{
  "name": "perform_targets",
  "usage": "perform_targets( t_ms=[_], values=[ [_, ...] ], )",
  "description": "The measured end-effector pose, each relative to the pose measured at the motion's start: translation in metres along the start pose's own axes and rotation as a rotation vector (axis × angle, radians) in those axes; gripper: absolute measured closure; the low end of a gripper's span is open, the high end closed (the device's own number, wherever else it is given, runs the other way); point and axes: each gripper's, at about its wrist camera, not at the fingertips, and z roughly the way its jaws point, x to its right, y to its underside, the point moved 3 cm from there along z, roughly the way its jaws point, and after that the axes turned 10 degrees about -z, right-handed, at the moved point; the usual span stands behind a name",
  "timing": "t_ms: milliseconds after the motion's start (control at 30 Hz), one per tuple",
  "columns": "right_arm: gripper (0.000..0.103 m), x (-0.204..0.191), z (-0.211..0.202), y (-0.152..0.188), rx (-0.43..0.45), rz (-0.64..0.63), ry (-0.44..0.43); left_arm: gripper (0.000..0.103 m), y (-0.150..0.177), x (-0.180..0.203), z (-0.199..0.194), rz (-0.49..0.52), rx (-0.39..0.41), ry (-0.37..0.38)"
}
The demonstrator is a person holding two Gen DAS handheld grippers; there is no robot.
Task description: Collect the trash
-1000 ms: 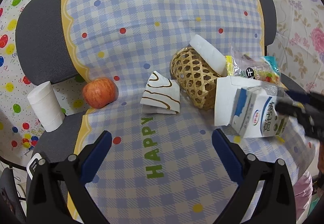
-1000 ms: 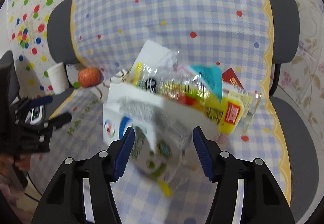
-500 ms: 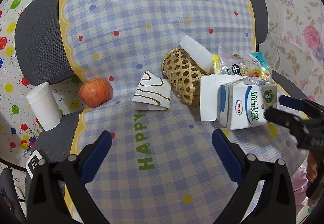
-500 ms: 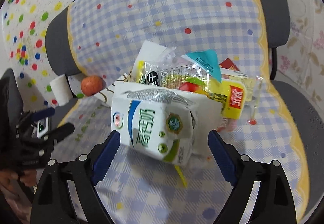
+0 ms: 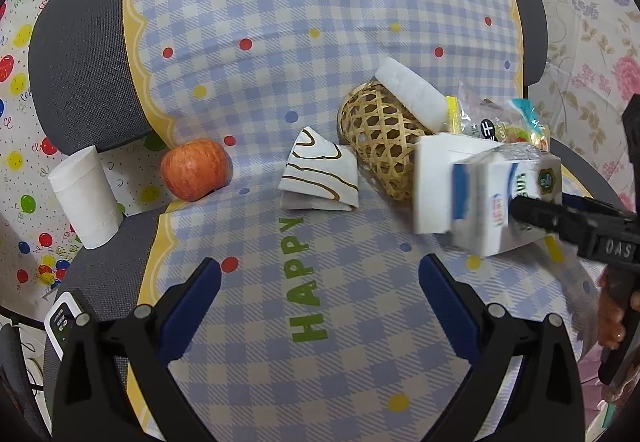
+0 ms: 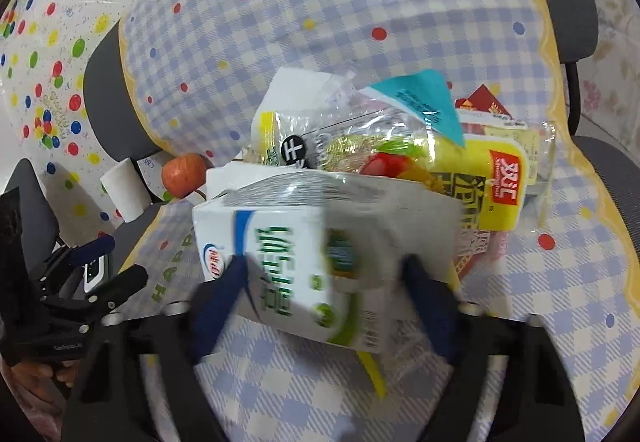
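Note:
A white, blue and green milk carton (image 6: 296, 258) lies on the checked cloth, with a white box (image 5: 434, 182) behind it. My right gripper (image 6: 324, 294) is open with its blue fingers on either side of the carton, close to its sides; it also shows in the left wrist view (image 5: 536, 210). Behind are snack wrappers (image 6: 400, 150), a tipped woven basket (image 5: 380, 146) holding a white roll (image 5: 412, 92), and a folded napkin (image 5: 320, 174). My left gripper (image 5: 320, 294) is open and empty above the cloth.
A red apple (image 5: 196, 168) and a white paper cup (image 5: 86, 196) sit at the left. The cloth (image 5: 304, 342) covers a grey chair seat and back (image 5: 84, 62). A small white device (image 5: 62, 322) lies at the lower left edge.
My right gripper moved forward around the milk carton and its fingers closed in toward its sides. The left gripper moved slightly.

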Motion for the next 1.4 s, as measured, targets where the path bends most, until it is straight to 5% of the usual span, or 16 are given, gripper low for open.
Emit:
perform_targets(
  t_ms=[33,167,200,333,400,567,633,700,800,1000,1067,1133,1167,1233,1400],
  values=[
    [0.057,0.000,-0.004,0.000,0.007,0.006,-0.002,0.007,0.000,0.000,0.000,-0.002,0.000,0.000],
    [0.069,-0.012,-0.031,-0.002,0.076,-0.023,-0.007,0.007,0.000,0.000,-0.003,-0.002,0.008,0.002],
    [0.080,-0.017,-0.038,-0.002,0.089,-0.043,0.006,0.007,0.000,0.001,-0.004,-0.001,0.010,0.003],
    [0.093,-0.036,-0.068,-0.002,0.150,-0.149,0.158,0.007,0.001,0.003,-0.014,0.001,0.026,0.009],
    [0.097,-0.039,-0.074,0.007,0.126,-0.159,0.167,0.007,0.002,0.004,-0.020,0.003,0.035,0.013],
    [0.088,-0.011,-0.084,0.038,0.058,-0.033,0.201,0.007,0.007,0.005,-0.026,0.008,0.040,0.017],
    [0.056,-0.002,-0.087,0.047,0.055,0.031,0.187,0.007,0.008,0.007,-0.026,0.009,0.037,0.020],
    [0.043,-0.002,-0.091,0.053,0.061,0.046,0.184,0.007,0.009,0.009,-0.029,0.017,0.041,0.024],
    [0.035,-0.012,-0.095,0.062,0.064,0.025,0.155,0.007,0.010,0.008,-0.032,0.023,0.046,0.022],
    [0.036,-0.035,-0.094,0.076,0.021,-0.055,0.185,0.007,0.013,0.000,-0.031,0.003,0.038,0.005],
    [0.042,-0.039,-0.092,0.082,-0.012,-0.070,0.231,0.007,0.013,-0.004,-0.031,-0.008,0.033,0.002],
    [0.081,-0.037,-0.088,0.088,-0.046,-0.049,0.238,0.007,0.013,-0.006,-0.030,-0.012,0.033,0.000],
    [0.092,-0.034,-0.084,0.091,-0.062,-0.032,0.212,0.007,0.013,-0.007,-0.029,-0.013,0.032,-0.001],
    [0.096,-0.032,-0.077,0.094,-0.079,-0.023,0.189,0.007,0.013,-0.007,-0.028,-0.014,0.030,0.000],
    [0.096,-0.013,-0.056,0.076,-0.067,-0.050,0.310,0.007,0.014,-0.004,-0.025,-0.001,0.025,0.003]
  ],
)
